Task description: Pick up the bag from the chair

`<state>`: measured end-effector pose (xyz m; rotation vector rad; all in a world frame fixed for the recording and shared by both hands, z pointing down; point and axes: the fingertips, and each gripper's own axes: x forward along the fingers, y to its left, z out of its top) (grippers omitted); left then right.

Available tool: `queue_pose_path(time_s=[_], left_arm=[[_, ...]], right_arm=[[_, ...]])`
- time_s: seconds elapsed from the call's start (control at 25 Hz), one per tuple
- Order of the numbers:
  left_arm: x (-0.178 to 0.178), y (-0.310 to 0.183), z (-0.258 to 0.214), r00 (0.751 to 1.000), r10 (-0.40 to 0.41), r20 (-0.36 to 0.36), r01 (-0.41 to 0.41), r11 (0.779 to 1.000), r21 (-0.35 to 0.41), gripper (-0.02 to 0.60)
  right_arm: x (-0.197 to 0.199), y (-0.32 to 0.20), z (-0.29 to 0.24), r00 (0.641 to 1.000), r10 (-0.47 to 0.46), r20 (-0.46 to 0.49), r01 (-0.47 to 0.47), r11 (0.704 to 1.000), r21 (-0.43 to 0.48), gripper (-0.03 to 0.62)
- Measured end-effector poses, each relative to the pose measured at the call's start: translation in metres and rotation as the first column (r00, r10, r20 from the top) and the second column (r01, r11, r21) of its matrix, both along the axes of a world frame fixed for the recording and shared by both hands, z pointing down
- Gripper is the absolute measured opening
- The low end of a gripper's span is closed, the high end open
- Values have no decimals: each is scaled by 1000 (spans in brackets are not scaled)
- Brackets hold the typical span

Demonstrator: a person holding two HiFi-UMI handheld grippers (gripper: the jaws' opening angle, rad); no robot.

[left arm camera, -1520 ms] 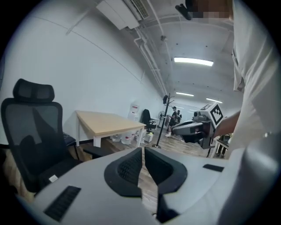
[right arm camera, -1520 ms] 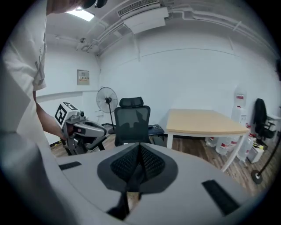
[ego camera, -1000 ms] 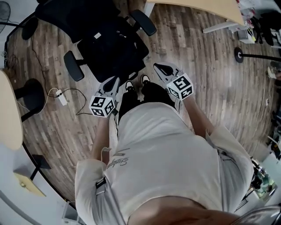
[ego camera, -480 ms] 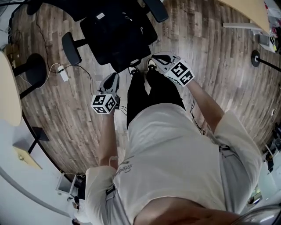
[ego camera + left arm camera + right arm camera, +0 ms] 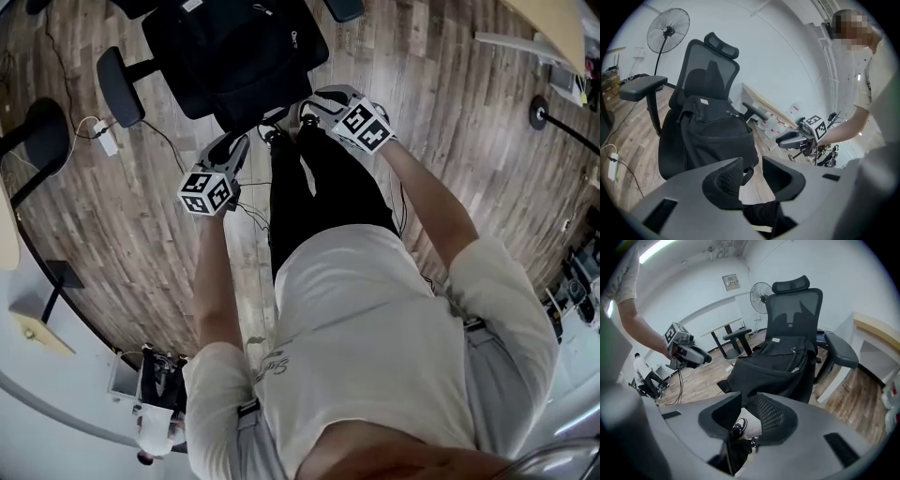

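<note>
Wood-plank floor (image 5: 450, 141) runs under everything, and the person stands just short of the chair (image 5: 114, 82), with their shoes (image 5: 279, 137) near its front edge. The left claw (image 5: 234, 150) hangs off the chair's front edge on the person's left side, and the right claw (image 5: 311, 101) does the same on the other side. Both have just been opening. Their jaws stand released, with nothing between them but trouser leg and floor, and neither touches anything yet.

The black bag (image 5: 234, 47) fills the chair's seat, slumped against the backrest, its front sagging toward the seat's front edge.

The likeliest slip, I judge, is a pinch on loose cloth only. The bag is soft and could slide out or tip as it lifts. Black bag on black seat also makes it easy to nip the cushion along with the fabric.

A push while closing could swivel or roll the chair away. A dangling strap might snag an armrest.

Beyond the chair's left side, a power strip (image 5: 101, 138) and its cable lie where a shoved chair could catch them.
</note>
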<state>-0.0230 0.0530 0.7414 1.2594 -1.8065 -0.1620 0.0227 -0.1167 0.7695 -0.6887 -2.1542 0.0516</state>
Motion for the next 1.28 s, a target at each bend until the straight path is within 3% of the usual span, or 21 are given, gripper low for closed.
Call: queue_pose_path(time_s=[0.2,0.44,0.6,0.88,1.28], left_arm=[[4,10,58,998,20,-54,-26,995,-99,153],[-1,35,111,996,34,-80,-52,971,-232,178],[-6,33,125,994,50,-97,-70,972,-226,181],[7,20,155,974,140,-178,-179,957,-230,186],[11,3,168,968,77,-239,-132,966,-224,186]], right_arm=[[6,-8,51,993,31,-112,-32,999,-11,106],[14,-13,102,975,36,-218,-43,999,-28,141],[13,-8,120,973,-15,-231,-2,998,-70,140],[3,5,140,965,-118,-233,88,987,-136,141],[5,41,146,905,-346,-246,305,933,-189,150]])
